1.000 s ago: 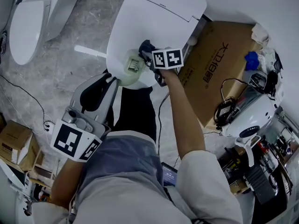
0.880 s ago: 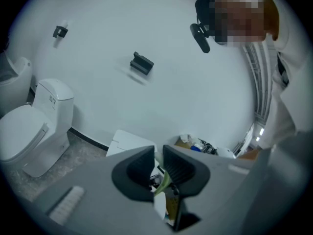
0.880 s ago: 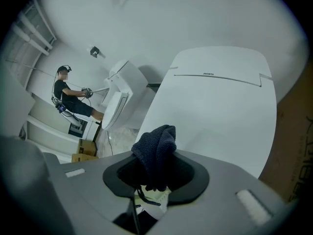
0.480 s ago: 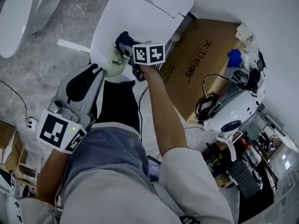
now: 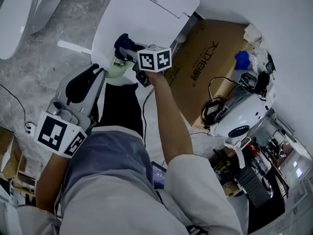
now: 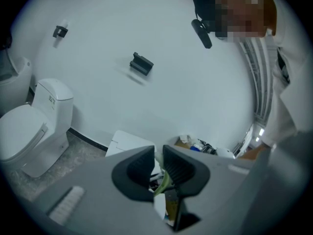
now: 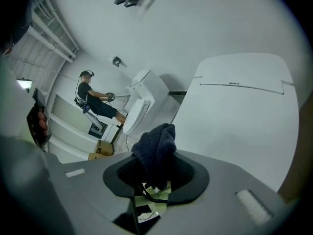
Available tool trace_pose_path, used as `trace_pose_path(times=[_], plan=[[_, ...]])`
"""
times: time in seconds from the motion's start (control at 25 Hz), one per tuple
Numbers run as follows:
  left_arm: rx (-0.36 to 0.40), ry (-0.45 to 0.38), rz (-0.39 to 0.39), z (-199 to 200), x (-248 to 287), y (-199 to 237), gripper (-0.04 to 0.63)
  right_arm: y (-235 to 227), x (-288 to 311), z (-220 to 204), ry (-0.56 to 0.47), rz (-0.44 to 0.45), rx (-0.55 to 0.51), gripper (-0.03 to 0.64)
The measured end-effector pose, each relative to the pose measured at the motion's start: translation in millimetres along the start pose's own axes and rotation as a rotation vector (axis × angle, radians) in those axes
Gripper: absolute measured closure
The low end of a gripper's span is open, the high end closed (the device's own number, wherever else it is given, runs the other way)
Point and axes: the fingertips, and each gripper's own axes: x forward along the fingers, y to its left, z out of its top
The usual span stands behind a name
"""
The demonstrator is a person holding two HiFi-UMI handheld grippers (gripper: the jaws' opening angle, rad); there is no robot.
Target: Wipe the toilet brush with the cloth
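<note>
On my left gripper (image 6: 159, 161) feed the fingers (image 6: 136, 166) stand nearly together with only a thin slot between them. A pale green stem of the toilet brush (image 6: 165, 179) runs through that slot, so I read the left side as clamped on the brush. From the head view the pale green body of the brush sits just past those left fingertips, between them and the right fingertips.

My right gripper (image 7: 156, 176) has its fingers closed onto the cloth (image 7: 155, 148). It is a dark blue knitted wad, bunched between the pads and sticking up beyond the fingertips. Directly under the right fingers, at the base of the wad, I see a bit of the same pale green plastic, very close to the cloth. I cannot tell from here whether the cloth actually presses on it.

Beyond the right fingertips lies the white toilet (image 5: 146, 13) with its lid down, and both sets of fingers meet over its near edge. A brown cardboard box (image 5: 208, 62) stands off to the outer side of the right fingers, well apart from the brush. A second toilet (image 6: 29, 126) shows far off the left fingers' outer side.
</note>
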Motion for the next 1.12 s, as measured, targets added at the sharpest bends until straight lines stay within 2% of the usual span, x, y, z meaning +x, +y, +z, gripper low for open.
trace_pose_path(times=[0.52, 0.8, 0.96, 1.12], plan=[[-0.006, 0.006, 0.016, -1.3, -0.1, -1.3, 0.595, -3.6, -18.7, -16.8, 0.077, 0.03, -0.109, 0.503], [-0.012, 0.003, 0.033, -0.7, 0.5, -1.9, 0.595, -26.4, -26.5, -20.8, 0.08, -0.006, -0.08, 0.504], [-0.009, 0.003, 0.049, -1.1, 0.0, -2.2, 0.595, -41.4, -21.8, -20.7, 0.101, -0.059, -0.106, 0.505], [-0.006, 0.01, 0.06, -3.1, -0.6, -2.7, 0.595, -51.3, -13.1, -23.3, 0.122, -0.068, -0.109, 0.505]])
